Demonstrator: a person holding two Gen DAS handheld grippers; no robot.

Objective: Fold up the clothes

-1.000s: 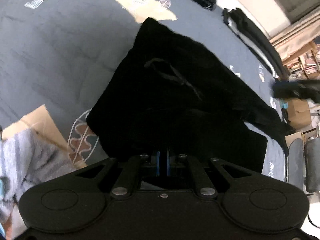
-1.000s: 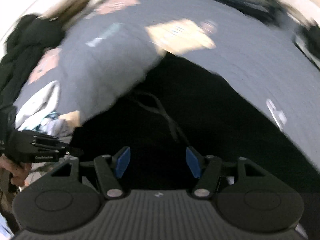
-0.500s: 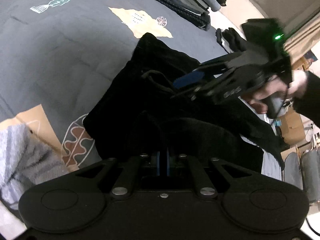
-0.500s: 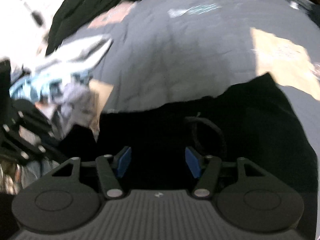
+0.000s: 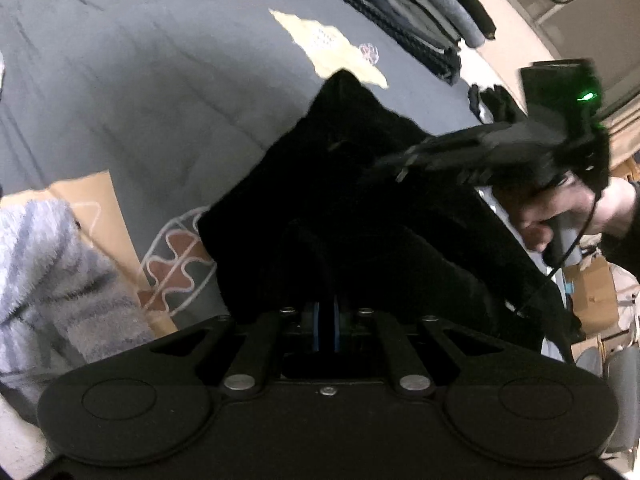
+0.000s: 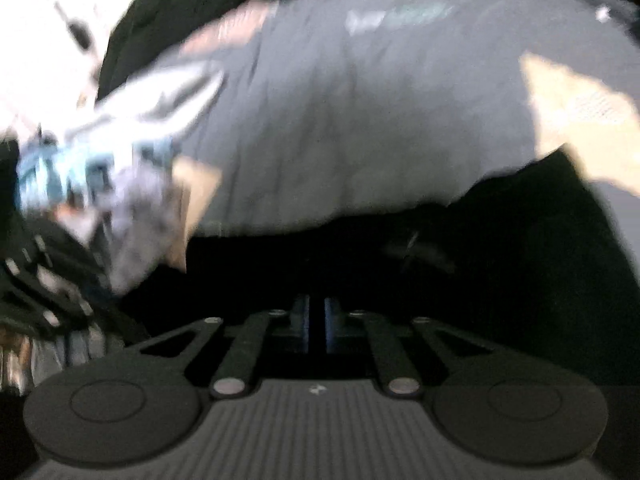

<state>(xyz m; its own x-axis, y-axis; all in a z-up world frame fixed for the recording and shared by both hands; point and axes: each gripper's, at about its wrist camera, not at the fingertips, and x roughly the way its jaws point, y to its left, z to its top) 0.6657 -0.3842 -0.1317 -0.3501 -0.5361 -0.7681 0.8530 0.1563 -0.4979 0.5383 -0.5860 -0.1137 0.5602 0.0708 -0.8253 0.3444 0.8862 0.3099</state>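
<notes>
A black garment (image 5: pixel 360 216) lies crumpled on the grey patterned bedspread (image 5: pixel 140 92). My left gripper (image 5: pixel 326 326) is shut at the garment's near edge, with black cloth pinched between its blue pads. My right gripper (image 5: pixel 384 166), held by a hand (image 5: pixel 560 216), reaches in from the right over the garment's upper fold. In the blurred right wrist view the right gripper (image 6: pixel 316 324) is shut on the black garment (image 6: pixel 500 264). The left gripper (image 6: pixel 40 284) shows dimly at the left edge.
A fuzzy grey-and-white garment (image 5: pixel 52 276) lies at the near left. Folded dark clothes (image 5: pixel 408 12) are stacked at the far edge of the bed. Cardboard boxes (image 5: pixel 592 300) and furniture stand beyond the bed at right. A pale bundle of clothes (image 6: pixel 104 148) sits left in the right wrist view.
The right gripper has swung in over the black garment and its fingers have gone from wide open to shut on the cloth. The left gripper has stayed shut on the near edge.
</notes>
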